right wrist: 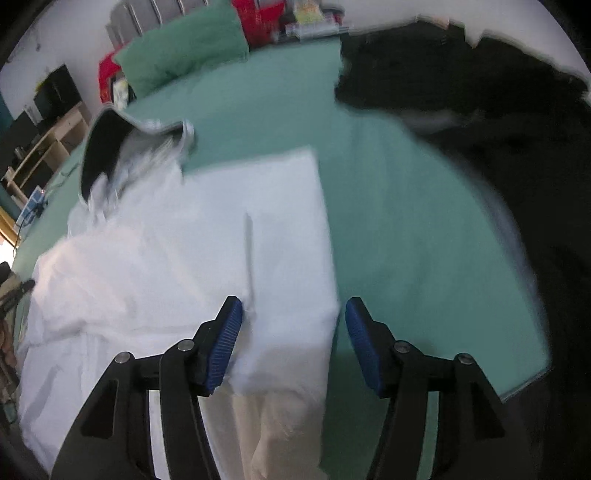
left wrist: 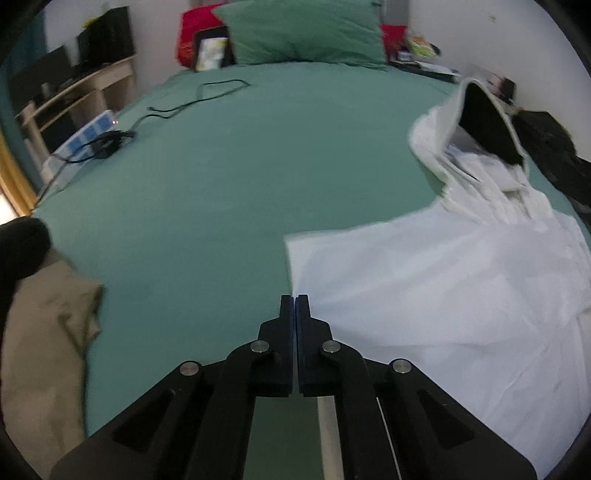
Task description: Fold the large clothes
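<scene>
A white garment (right wrist: 207, 236) lay spread on a green bed (left wrist: 221, 184), partly folded. The left gripper (left wrist: 294, 306) was closed at the cloth's edge, seemingly pinching it. The right gripper (right wrist: 293, 317) stood open over a folded corner, holding nothing, likely releasing.

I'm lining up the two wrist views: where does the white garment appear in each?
Left wrist: white garment, lower right, beside the shut left gripper.
Right wrist: white garment, centre-left, reaching between the open jaws.
Shared landmark: green pillow, top.
</scene>
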The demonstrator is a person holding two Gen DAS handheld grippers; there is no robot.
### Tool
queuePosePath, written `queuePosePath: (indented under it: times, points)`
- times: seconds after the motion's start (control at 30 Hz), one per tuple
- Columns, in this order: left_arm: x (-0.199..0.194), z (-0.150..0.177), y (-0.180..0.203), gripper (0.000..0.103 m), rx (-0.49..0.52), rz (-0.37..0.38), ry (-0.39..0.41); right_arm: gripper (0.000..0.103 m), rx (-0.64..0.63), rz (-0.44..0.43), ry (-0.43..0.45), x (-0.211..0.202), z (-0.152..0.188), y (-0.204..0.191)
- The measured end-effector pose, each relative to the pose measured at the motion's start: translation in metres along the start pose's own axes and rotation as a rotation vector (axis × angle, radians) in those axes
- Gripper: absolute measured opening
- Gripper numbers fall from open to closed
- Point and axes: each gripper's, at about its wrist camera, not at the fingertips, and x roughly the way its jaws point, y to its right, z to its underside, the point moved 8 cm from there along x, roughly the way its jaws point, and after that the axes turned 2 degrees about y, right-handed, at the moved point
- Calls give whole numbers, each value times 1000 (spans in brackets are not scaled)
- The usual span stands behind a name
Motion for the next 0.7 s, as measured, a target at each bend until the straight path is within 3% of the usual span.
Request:
queuePosePath:
  times: [0.1, 0.23, 0.3, 0.33, 0.5, 0.7]
  points:
    - [5, 2, -4, 2, -19, -13, -40, 59, -112, 81, 8, 0, 3, -11]
    - [-2, 0, -1, 8, -96, 70, -52, 59, -80, 66, 33, -12, -1, -13]
    - [-14, -5, 0, 51, -116, 101, -27, 59, -104, 93, 92, -25, -8, -16]
    - [-18, -10, 3, 58, -124, 122, -5, 59, -121, 105, 125, -32, -13, -19]
    - [-24, -26, 15, 61, -116, 220, 24, 59, -209, 116, 228, -46, -35, -44]
    - [-10, -17, 9, 61, -121, 215, -18, 59, -441, 36, 300, -18, -87, -131]
